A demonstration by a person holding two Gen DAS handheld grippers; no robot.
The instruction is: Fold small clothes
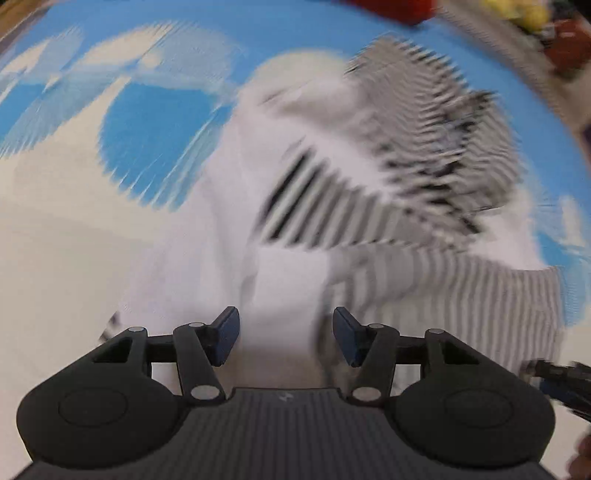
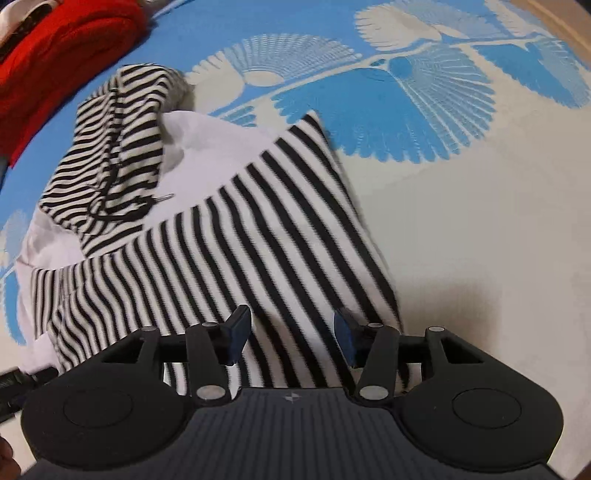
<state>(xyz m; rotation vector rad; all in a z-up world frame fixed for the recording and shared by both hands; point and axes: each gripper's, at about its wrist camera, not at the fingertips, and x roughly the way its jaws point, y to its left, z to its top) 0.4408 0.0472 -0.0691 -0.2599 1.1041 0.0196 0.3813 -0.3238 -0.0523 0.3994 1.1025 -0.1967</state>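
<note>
The whole left wrist view is smearing with motion blur: the black-and-white striped hooded garment (image 1: 369, 206) is dissolving into grey streaks, and red and yellow shapes (image 1: 535, 22) at one o'clock are staying unidentifiable. In the right wrist view, a red fabric bundle (image 2: 62, 48) at ten o'clock is running off the frame's edge, and a black object (image 2: 18, 384) at eight o'clock is being cut off.
</note>
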